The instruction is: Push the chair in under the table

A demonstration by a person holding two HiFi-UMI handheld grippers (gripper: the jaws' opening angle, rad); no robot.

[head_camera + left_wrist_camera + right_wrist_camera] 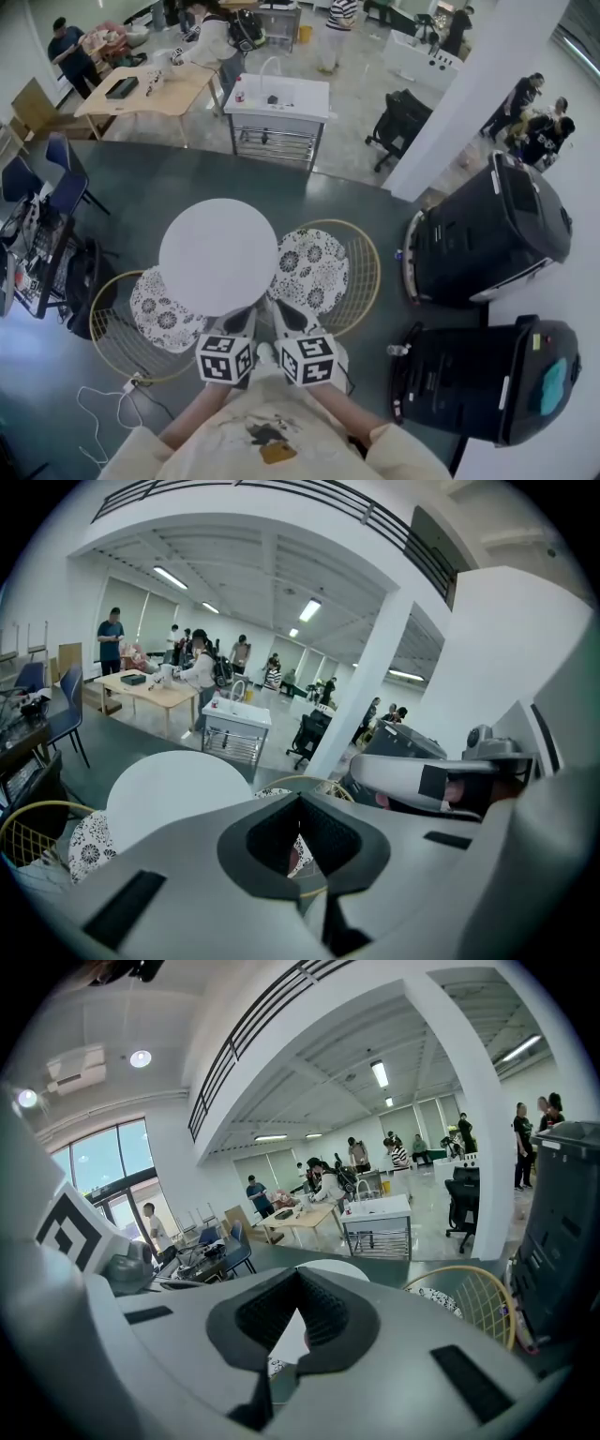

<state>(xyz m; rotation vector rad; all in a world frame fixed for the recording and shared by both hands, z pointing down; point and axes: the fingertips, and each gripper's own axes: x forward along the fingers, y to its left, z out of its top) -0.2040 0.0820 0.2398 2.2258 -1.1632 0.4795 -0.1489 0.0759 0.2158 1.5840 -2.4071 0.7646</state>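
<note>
While we hold the two grippers side by side close in front of us, both sets of jaws are pressed fully together and pinch nothing. The left gripper [242, 323] and the right gripper [284, 317] point forward and slightly down, their tips near each other at the near edge of the round white table [217, 255]. We cannot tell from above whether either tip touches the table. In the gripper views, the closed tips of the left gripper [300, 797] and the right gripper [298, 1271] hang free.

Just ahead and to the right of the right gripper stands one chair [323, 272]. Its patterned cushion is partly tucked under the tabletop and its gold wire back [367, 267] faces outward. A second chair [155, 314] sits to the left of the left gripper, its cushion also partly under the table.
</note>
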